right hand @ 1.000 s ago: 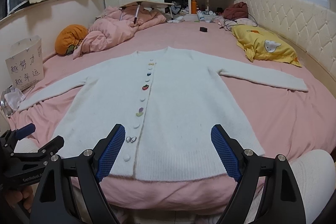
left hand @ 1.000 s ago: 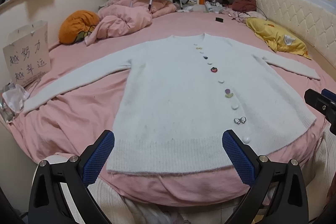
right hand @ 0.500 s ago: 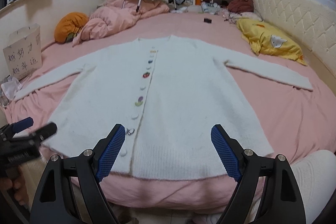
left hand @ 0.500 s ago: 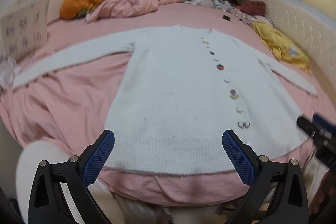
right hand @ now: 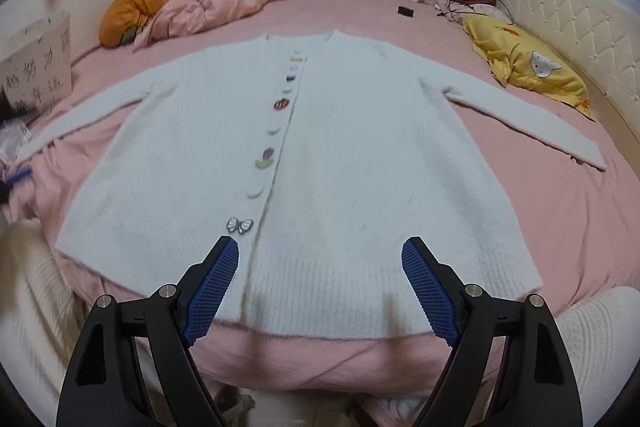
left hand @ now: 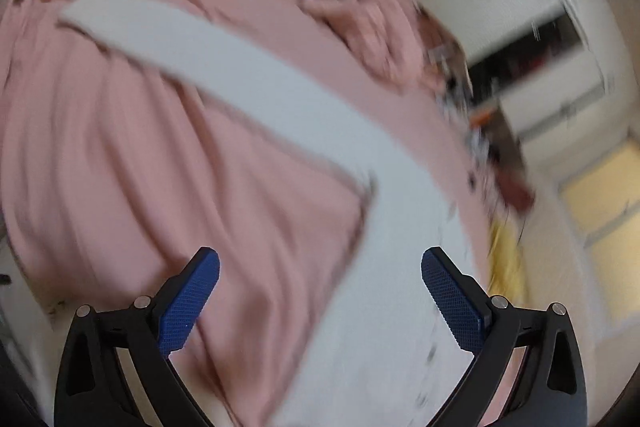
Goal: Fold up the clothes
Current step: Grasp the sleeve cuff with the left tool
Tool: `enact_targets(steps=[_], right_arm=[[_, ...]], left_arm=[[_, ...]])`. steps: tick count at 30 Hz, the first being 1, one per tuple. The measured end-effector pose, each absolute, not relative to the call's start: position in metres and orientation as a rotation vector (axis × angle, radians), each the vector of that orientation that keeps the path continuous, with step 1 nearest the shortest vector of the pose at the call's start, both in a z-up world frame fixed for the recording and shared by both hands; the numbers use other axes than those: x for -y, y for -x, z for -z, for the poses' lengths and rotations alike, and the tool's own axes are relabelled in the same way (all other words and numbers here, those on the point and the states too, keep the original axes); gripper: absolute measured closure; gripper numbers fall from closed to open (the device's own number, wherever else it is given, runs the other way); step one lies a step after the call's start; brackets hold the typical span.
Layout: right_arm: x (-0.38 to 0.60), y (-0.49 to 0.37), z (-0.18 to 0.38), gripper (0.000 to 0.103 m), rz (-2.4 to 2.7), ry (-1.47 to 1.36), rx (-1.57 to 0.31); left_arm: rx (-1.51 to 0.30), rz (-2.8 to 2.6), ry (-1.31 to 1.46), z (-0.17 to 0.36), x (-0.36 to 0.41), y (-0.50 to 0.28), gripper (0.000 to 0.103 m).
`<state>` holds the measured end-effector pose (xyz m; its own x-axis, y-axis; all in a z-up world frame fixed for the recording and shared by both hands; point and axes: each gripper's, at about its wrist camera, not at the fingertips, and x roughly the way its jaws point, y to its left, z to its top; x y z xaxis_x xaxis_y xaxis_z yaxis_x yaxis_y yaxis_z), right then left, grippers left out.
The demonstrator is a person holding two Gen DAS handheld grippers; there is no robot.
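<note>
A white fluffy cardigan [right hand: 340, 155] lies spread flat on the pink bed [right hand: 568, 211], sleeves out to both sides, with a row of decorated buttons [right hand: 280, 103] down its front. My right gripper [right hand: 320, 267] hangs open just above the ribbed hem, nothing between its blue pads. In the blurred, tilted left wrist view the cardigan's left sleeve [left hand: 224, 67] runs diagonally across the sheet. My left gripper [left hand: 320, 275] is open over the sheet and the cardigan's side edge, holding nothing.
An orange cushion [right hand: 130, 13] and a crumpled pink duvet [right hand: 224, 3] lie at the back left, a yellow pillow [right hand: 524, 65] at the right by the padded wall. A paper bag [right hand: 38, 59] stands at the bed's left edge. A white-clad knee [right hand: 592, 339] shows at bottom right.
The left gripper has swung left and rolled, so its view now tilts onto the left sleeve. The right gripper has dropped closer to the hem. Both stay open.
</note>
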<state>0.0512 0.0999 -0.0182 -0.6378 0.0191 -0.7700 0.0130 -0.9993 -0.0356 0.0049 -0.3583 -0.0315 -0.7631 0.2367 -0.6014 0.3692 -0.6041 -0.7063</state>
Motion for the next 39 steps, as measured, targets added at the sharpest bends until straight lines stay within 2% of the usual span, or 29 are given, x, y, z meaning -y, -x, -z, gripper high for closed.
enact_targets(steps=[6,9,13,20,21,22,23,24,25,26,32,39], right_arm=[[-0.095,-0.042,0.028,0.019,-2.797,1.387,0.085],[-0.094,-0.039,0.031,0.019,-2.772,1.405,0.089],[-0.092,-0.034,0.035,0.019,-2.744,1.429,0.113],[-0.082,-0.031,0.044,0.019,-2.731,1.493,0.178],[-0.082,-0.031,0.044,0.019,-2.733,1.494,0.181],[-0.081,-0.030,0.044,0.019,-2.735,1.494,0.183],[-0.081,-0.030,0.044,0.019,-2.737,1.495,0.180],[-0.082,-0.029,0.045,0.019,-2.737,1.497,0.171],[-0.083,-0.028,0.045,0.019,-2.737,1.499,0.161],[-0.083,-0.028,0.046,0.019,-2.736,1.502,0.149],[-0.088,-0.027,0.042,0.019,-2.758,1.475,0.078],[-0.083,-0.031,0.031,0.019,-2.855,1.373,0.078]], left_arm=[[-1.870,2.271,-0.857,0.074,0.493,0.032,0.002],[-2.030,2.087,-0.797,0.111,0.523,0.035,0.002],[-2.050,2.022,-0.737,0.125,0.536,0.044,0.002],[-1.908,2.035,-0.693,0.114,0.554,0.088,0.002],[-1.897,2.045,-0.669,0.113,0.557,0.091,0.009],[-1.882,2.051,-0.655,0.112,0.558,0.094,0.033],[-1.852,2.045,-0.678,0.116,0.559,0.095,0.048],[-1.824,2.027,-0.720,0.124,0.561,0.091,0.081],[-1.812,2.002,-0.753,0.134,0.562,0.088,0.091],[-1.797,1.987,-0.776,0.140,0.561,0.085,0.091],[-1.616,2.118,-0.738,0.095,0.542,0.099,0.091],[-1.268,2.513,-0.834,-0.010,0.442,0.189,0.091]])
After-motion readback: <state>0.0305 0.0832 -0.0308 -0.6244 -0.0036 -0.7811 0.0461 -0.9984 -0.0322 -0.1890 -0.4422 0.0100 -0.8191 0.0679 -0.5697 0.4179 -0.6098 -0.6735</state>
